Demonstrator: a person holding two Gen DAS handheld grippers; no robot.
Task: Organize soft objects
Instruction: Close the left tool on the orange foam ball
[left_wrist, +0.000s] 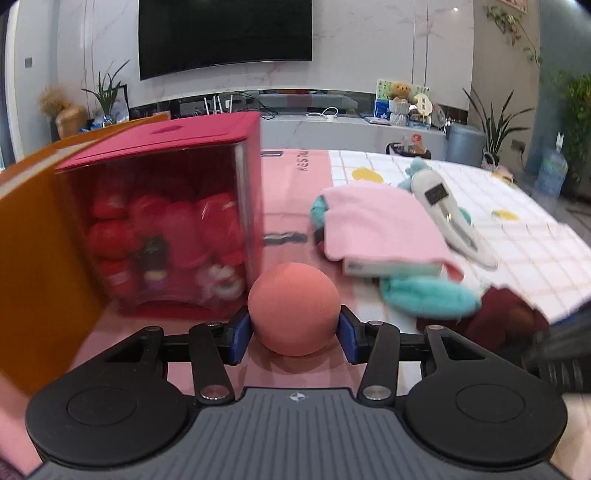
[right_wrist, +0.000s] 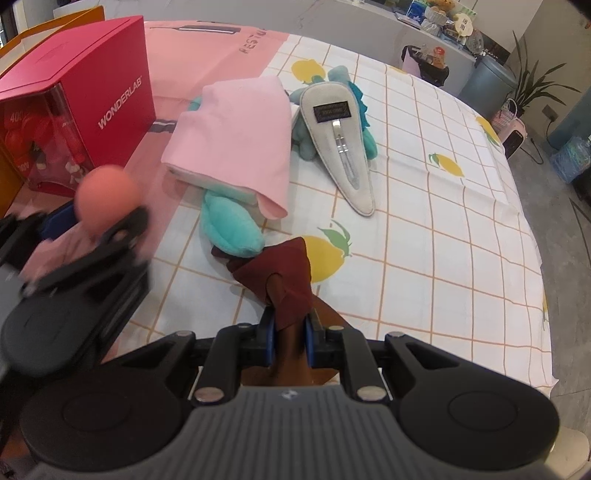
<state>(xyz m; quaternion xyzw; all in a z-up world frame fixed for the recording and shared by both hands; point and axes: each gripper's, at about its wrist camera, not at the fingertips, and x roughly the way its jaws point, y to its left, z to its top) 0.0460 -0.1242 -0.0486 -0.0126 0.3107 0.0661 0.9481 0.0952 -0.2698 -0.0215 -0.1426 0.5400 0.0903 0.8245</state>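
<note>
Between my left gripper's (left_wrist: 295, 328) blue pads sits the salmon ball (left_wrist: 293, 308), pinched on both sides just beside the red box (left_wrist: 166, 221). My right gripper (right_wrist: 290, 332) clamps the maroon cloth (right_wrist: 280, 280), bunched above the lemon-print sheet (right_wrist: 443, 240).

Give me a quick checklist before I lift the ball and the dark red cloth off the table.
1. Ball centred in the left gripper: ok; the salmon ball sits between the blue pads.
2. Pads pressing the ball: ok; both touch its sides in the left wrist view.
3. Right gripper clamped on the dark red cloth: ok; fabric is bunched between its pads.
4. Cloth free of the teal plush toy: cannot tell; one corner lies against it.
5. Space beside the red box: not ok; the ball sits close to its corner.
6. Pink cloth clear of both grippers: ok.
</note>
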